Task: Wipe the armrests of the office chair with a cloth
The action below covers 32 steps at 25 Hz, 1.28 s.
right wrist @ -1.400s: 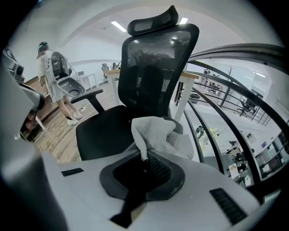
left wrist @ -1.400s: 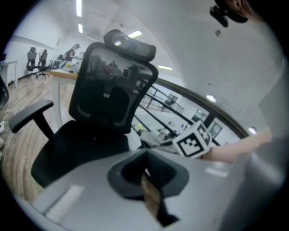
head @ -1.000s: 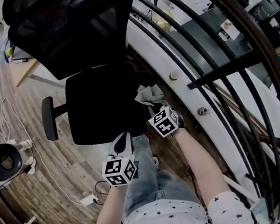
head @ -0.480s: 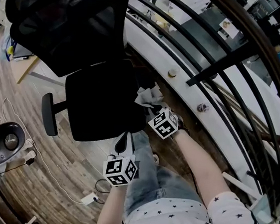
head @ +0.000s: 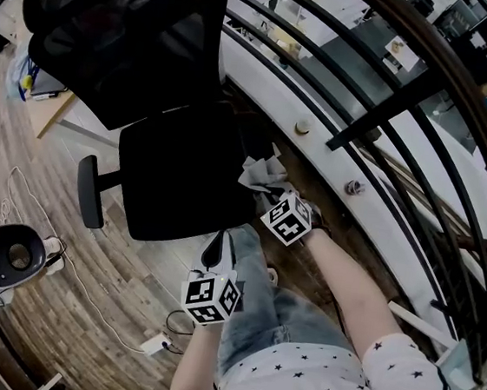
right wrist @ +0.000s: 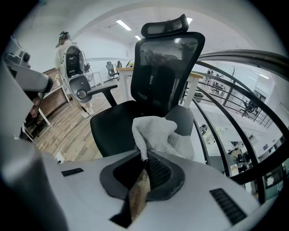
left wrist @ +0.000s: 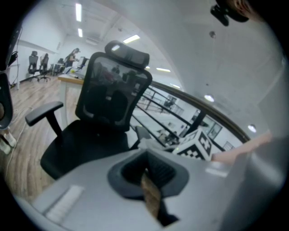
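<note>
The black office chair (head: 175, 182) with a mesh back (head: 122, 36) stands in front of me. Its left armrest (head: 91, 192) is bare. A white cloth (head: 262, 173) lies bunched over the right armrest (right wrist: 183, 119), and my right gripper (head: 271, 195) is shut on the cloth (right wrist: 160, 135). My left gripper (head: 217, 248) hangs near the seat's front edge, apart from the chair. In the left gripper view the left gripper (left wrist: 146, 168) is shut with nothing between its jaws.
A black metal railing (head: 366, 116) runs close along the chair's right side. On the wooden floor at the left stand a white round device (head: 9, 255) and its cables, with a power strip (head: 155, 344) nearby. My jeans-clad leg (head: 257, 309) is below the grippers.
The view has shifted slightly, so the chair and both grippers sit a little lower and further right. The right gripper still holds the cloth on the right armrest.
</note>
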Motion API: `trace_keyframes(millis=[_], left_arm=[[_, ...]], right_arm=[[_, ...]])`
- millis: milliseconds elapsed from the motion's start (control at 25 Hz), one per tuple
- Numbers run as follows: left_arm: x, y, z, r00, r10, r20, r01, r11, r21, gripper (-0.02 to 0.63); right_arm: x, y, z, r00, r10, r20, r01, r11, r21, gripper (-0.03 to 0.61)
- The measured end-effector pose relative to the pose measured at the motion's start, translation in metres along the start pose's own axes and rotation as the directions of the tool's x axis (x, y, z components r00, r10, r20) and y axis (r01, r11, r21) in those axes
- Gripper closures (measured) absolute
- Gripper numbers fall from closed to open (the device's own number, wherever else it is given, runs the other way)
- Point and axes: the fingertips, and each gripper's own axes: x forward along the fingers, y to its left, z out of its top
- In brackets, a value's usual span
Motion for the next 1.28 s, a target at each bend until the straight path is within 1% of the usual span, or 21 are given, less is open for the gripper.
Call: trace_keyframes(millis=[160, 280, 520, 680, 880, 1040, 1280], left_arm=[[-0.006, -0.004, -0.003, 1.0, 0.001, -0.001, -0.001, 1.0, 0.004, 0.606], [-0.011, -0.005, -0.003, 1.0, 0.004, 0.001, -0.004, 1.0, 0.005, 0.606], [-0.014, -0.008, -0.002, 1.0, 0.01, 0.017, -0.01, 1.0, 0.006, 0.607], [-0.02, -0.013, 0.0, 0.999, 0.007, 0.033, -0.007, 1.0, 0.014, 0.607], [-0.029, -0.023, 0.006, 0.998, -0.001, 0.056, -0.001, 1.0, 0.025, 0.606], [-0.041, -0.03, 0.003, 0.998, 0.0, 0.066, -0.002, 1.0, 0.03, 0.607], [-0.061, -0.042, -0.004, 0.997, 0.004, 0.082, -0.007, 1.0, 0.03, 0.607]], right_arm=[[-0.001, 0.009, -0.011, 1.0, 0.006, -0.024, -0.006, 0.999, -0.033, 0.551], [-0.003, 0.011, -0.013, 0.999, 0.001, -0.033, -0.002, 0.999, -0.037, 0.551], [-0.011, 0.009, -0.008, 1.0, -0.012, -0.006, 0.012, 1.0, -0.022, 0.551], [-0.027, 0.013, -0.004, 0.999, -0.026, 0.038, 0.026, 1.0, -0.008, 0.551], [-0.058, 0.016, 0.009, 0.991, -0.046, 0.122, 0.045, 0.999, 0.006, 0.551], [-0.088, 0.025, 0.019, 0.978, -0.057, 0.201, 0.054, 0.998, 0.023, 0.551], [-0.132, 0.042, 0.018, 0.952, -0.077, 0.297, 0.062, 0.996, 0.059, 0.551]])
